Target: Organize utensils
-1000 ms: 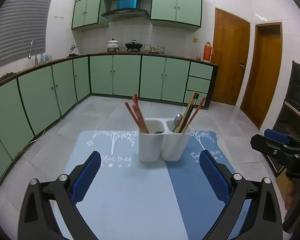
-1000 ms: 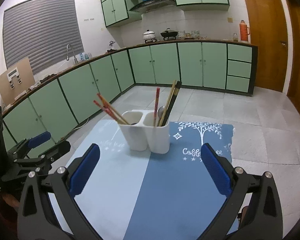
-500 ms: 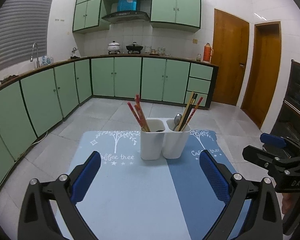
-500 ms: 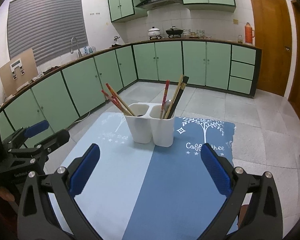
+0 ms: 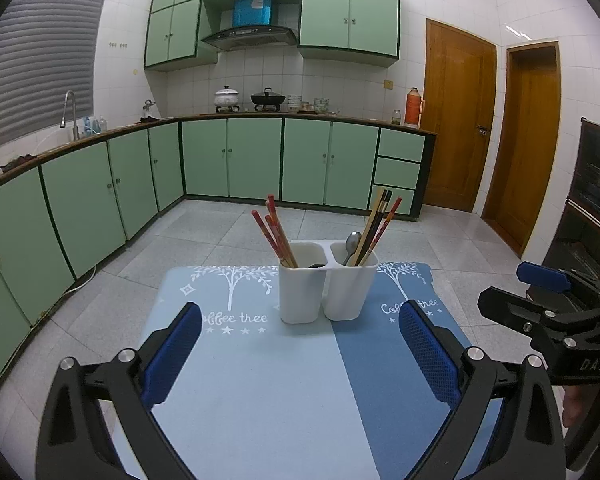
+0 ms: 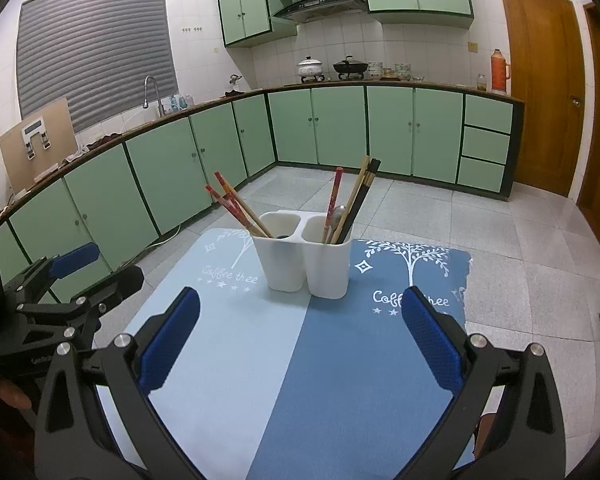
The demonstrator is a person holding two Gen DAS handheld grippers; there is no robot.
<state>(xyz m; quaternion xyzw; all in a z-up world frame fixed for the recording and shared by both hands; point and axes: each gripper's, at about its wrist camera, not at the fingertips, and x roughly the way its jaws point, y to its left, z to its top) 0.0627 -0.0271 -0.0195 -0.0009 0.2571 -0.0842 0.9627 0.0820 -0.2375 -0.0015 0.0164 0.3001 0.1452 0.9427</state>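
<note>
Utensils all stand in holder [image 5: 327, 286] near worktop's far edge; sorting looks done.
Left tool [image 5: 300, 354] and right tool [image 6: 300, 336]: wide open, empty.

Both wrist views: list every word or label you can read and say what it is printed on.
"Coffee tree": on the light blue half of the mat.
"Coffee tree": on the dark blue half, partly hidden by the tongs.
"DAS": on the right tongs.
Small white lettering on the left tongs: too blurred to read.
</note>
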